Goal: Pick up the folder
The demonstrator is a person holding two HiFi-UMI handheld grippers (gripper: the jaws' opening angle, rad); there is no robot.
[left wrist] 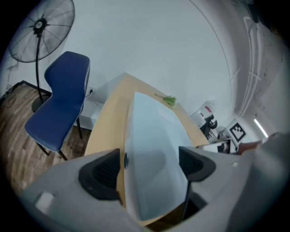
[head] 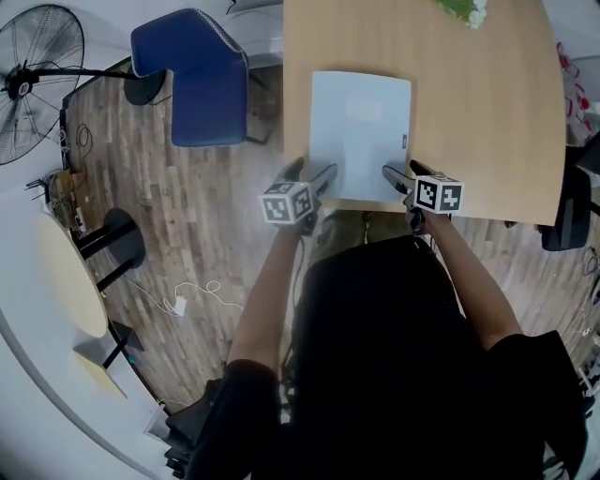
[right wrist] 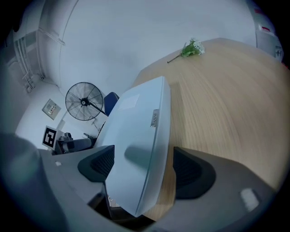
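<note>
Head view first: a pale folder (head: 361, 131) lies flat on the wooden table (head: 487, 122), its near edge at the table's near edge. The left gripper (head: 309, 172) sits at the folder's near-left corner and the right gripper (head: 406, 172) at its near-right corner, each with its marker cube toward the person. A blue chair (head: 192, 80) stands at the table's left side, a standing fan (head: 37, 80) is further left by the wall, and a green sprig (head: 464, 9) lies at the table's far edge. A round table (head: 70, 277) stands on the wooden floor to the person's left.

Left gripper view: the left gripper (left wrist: 150, 166) has its jaws spread wide, not clamped on anything, with the folder (left wrist: 154, 131) running up between them. The folder's near corner juts a little past the table (left wrist: 108, 122) edge. The gripper throws a soft shadow on the cover. The blue chair (left wrist: 61, 108) and fan (left wrist: 41, 29) stand to the left, and the sprig (left wrist: 169, 100) lies beyond the folder.

Right gripper view: the right gripper (right wrist: 145, 167) is likewise parted wide and holds nothing. The folder (right wrist: 136, 136) fills the gap between its jaws, its right edge and a small label (right wrist: 155, 118) showing. Bare table (right wrist: 226, 99) stretches to the right, the sprig (right wrist: 190, 49) lies far off on it, and the fan (right wrist: 84, 102) stands behind the folder.
</note>
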